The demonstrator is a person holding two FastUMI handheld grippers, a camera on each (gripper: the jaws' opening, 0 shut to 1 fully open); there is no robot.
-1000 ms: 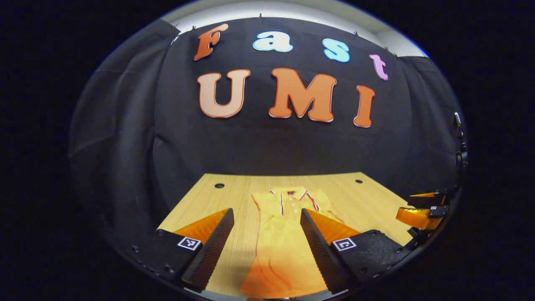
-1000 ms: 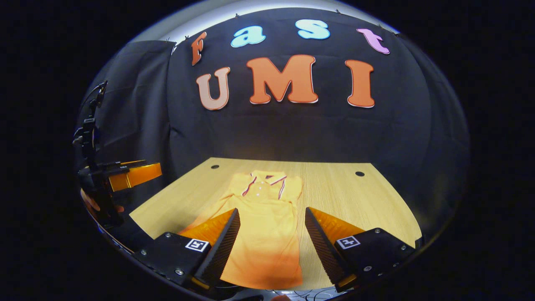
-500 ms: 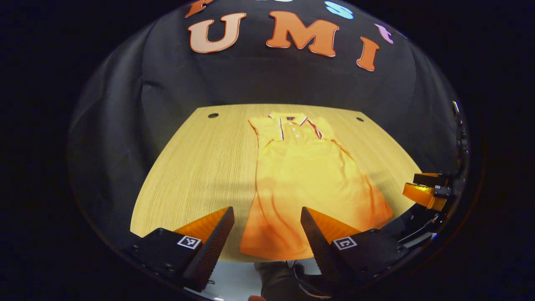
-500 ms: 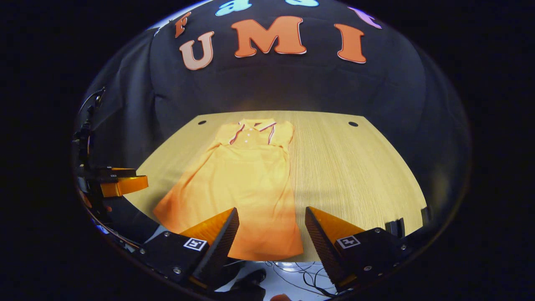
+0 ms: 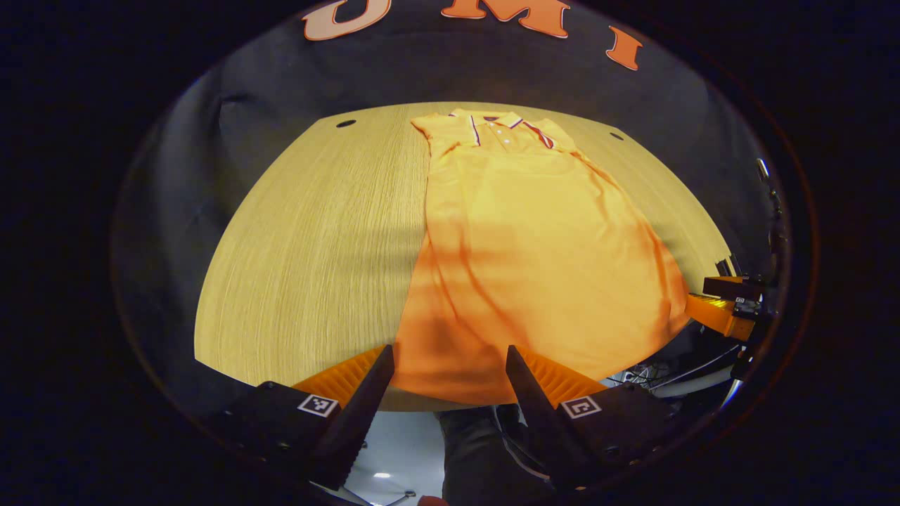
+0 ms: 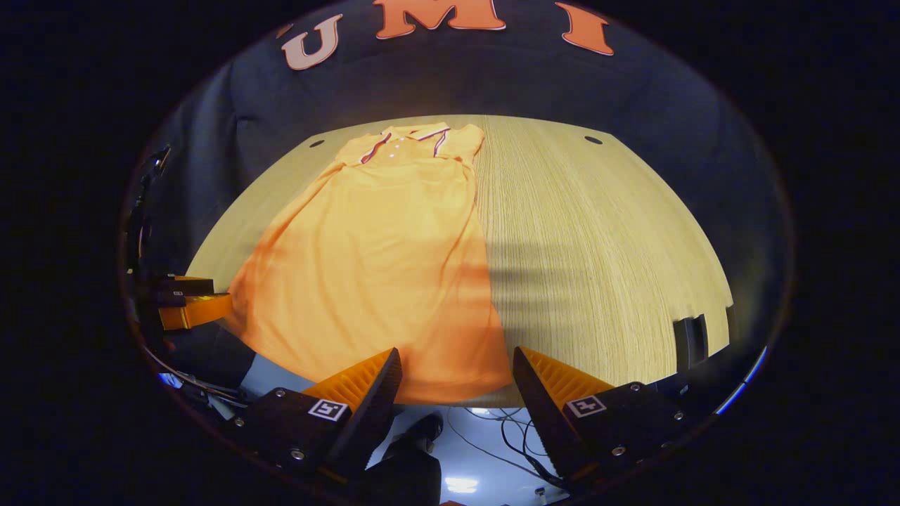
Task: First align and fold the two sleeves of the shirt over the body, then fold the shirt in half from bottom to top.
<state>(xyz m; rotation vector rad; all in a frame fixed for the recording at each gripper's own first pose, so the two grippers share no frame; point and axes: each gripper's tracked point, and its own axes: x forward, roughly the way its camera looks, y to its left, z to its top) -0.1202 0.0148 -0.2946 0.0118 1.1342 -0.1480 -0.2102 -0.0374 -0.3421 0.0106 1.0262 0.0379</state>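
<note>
Shirt (image 5: pixel 534 239) nearer than before, tools (image 5: pixel 446 393) parted above hem

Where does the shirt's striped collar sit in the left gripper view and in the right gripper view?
Left gripper view: the orange polo shirt's striped collar lies top centre, at the far edge of the wooden table.
Right gripper view: the collar lies upper left of centre.
Shared landmark: the shirt's near hem, between each gripper's open fingers.

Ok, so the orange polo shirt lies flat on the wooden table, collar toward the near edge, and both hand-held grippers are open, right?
Not quite: the orange polo shirt on the wooden table has its collar at the far edge, as the left gripper view shows. Both hand-held grippers are open.
</note>
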